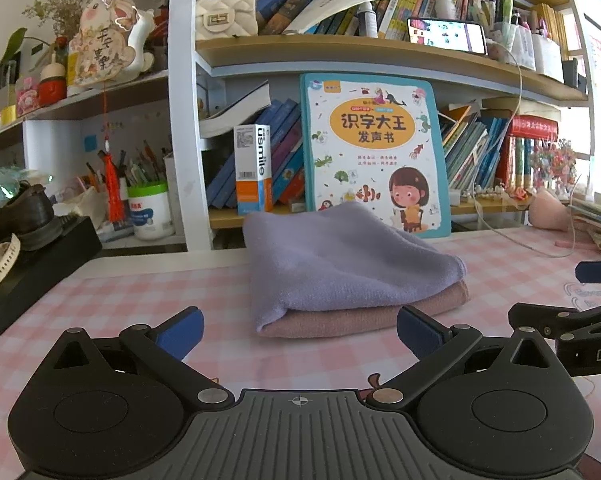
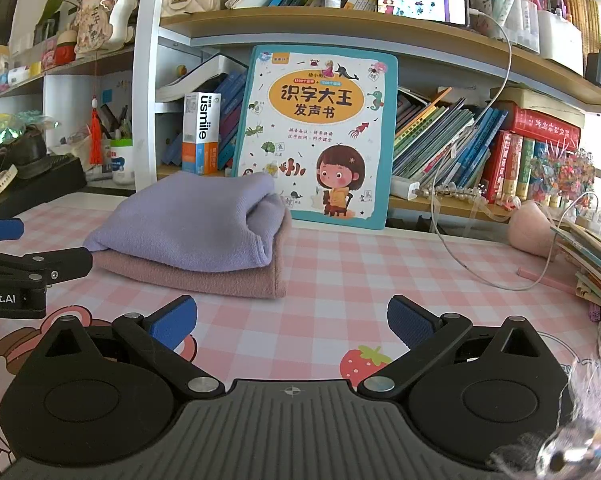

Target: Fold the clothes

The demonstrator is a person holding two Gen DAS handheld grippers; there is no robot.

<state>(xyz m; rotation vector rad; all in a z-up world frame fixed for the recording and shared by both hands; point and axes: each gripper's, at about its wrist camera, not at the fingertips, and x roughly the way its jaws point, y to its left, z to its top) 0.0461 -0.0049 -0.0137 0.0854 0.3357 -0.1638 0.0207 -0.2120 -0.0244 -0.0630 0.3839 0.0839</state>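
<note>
A white and orange box (image 2: 201,133) reads "usmile", and the teal-edged children's book (image 2: 315,134) behind the stack is titled "识字大王 发声书". A fuzzy lavender cloth (image 1: 340,264) lies folded on a folded dusty-pink cloth (image 1: 364,312) on the pink checked tablecloth (image 2: 380,272). Left gripper (image 1: 299,330) and right gripper (image 2: 291,322) both hold their blue-padded fingers wide apart, empty, just short of the stack.

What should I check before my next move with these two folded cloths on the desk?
1. Left tool open and empty: ok.
2. Right tool open and empty: ok.
3. Purple cloth folded and lying on the pink cloth: ok.
4. Stack edges lined up: not ok; the pink cloth sticks out beyond the purple one along the right side.
5. Stack apart from the picture book standing behind it: cannot tell.
6. More clothes waiting to be folded: cannot tell; none in view.
</note>
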